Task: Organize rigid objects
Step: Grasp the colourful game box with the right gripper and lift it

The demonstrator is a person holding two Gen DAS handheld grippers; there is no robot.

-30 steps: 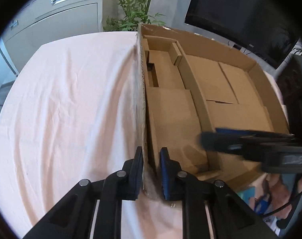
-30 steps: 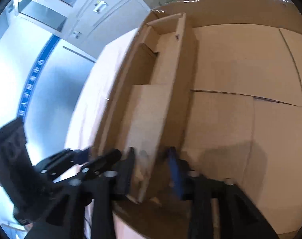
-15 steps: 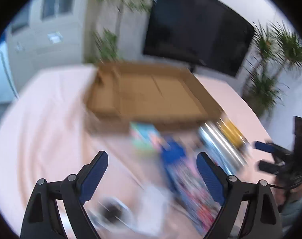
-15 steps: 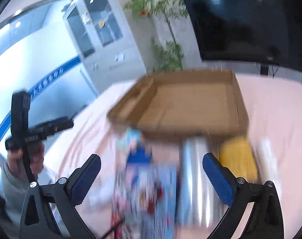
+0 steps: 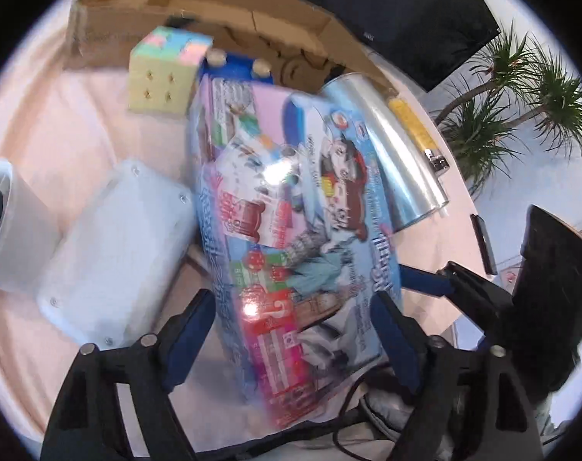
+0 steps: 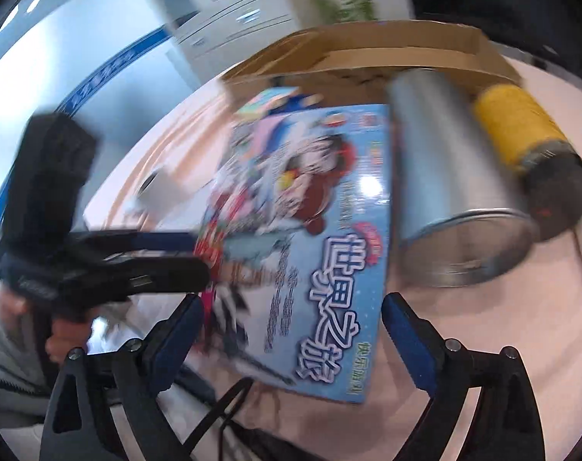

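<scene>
Left gripper [image 5: 291,330] spread wide, fingers either side of the toy box's [image 5: 291,223] near end, contact unclear. Right gripper [image 6: 292,330] also spread, over the same box's near edge, holding nothing. Box lies flat on the pink cloth [image 5: 60,115]. White case [image 5: 114,246] just left of it; silver can [image 6: 456,192] and yellow cylinder [image 6: 517,130] on its right. Beyond: pastel cube [image 5: 164,73], then the cardboard tray [image 5: 229,11].

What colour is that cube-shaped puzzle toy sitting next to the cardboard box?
The cube is pastel: pale yellow side, pink, green and blue squares on top. Left wrist view shows it best.
</scene>
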